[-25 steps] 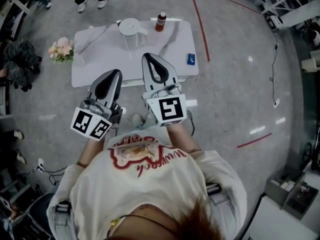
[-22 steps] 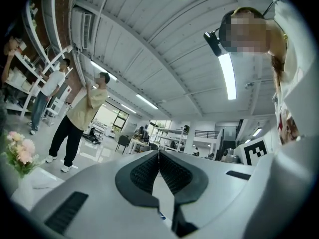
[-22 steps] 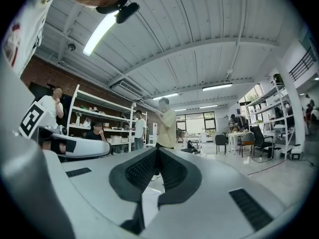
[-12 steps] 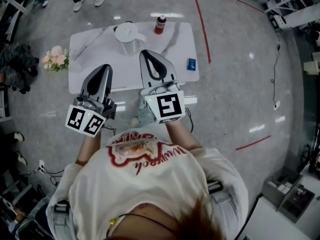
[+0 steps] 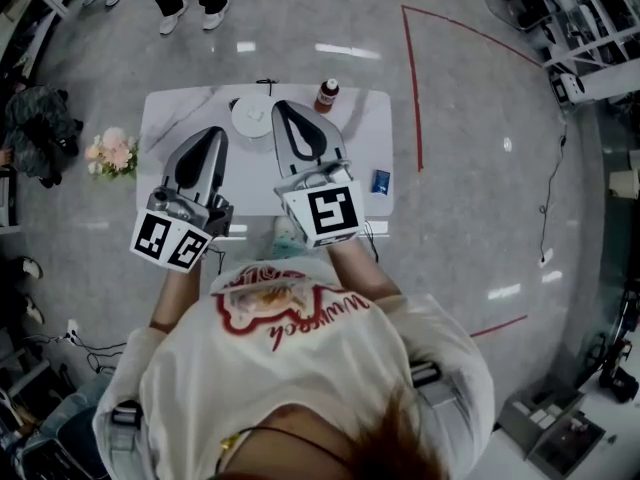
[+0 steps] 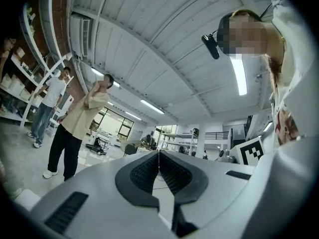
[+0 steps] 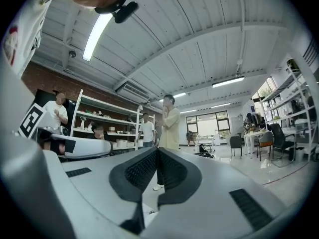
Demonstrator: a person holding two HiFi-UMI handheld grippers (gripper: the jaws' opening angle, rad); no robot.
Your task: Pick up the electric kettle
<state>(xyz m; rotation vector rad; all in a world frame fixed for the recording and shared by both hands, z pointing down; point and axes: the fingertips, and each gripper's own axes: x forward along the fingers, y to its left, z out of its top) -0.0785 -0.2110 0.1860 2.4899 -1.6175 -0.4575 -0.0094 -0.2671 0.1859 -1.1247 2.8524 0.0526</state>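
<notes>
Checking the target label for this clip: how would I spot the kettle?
Find the white marble table on the grey floor. At its far edge stands the kettle, left of a small reddish bottle: white, round-lidded, the biggest thing there.

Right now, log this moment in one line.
phase: pre-grasp | left tongs: shut, empty | right tongs: shut, empty | white round electric kettle: not held, on white marble-look table
</notes>
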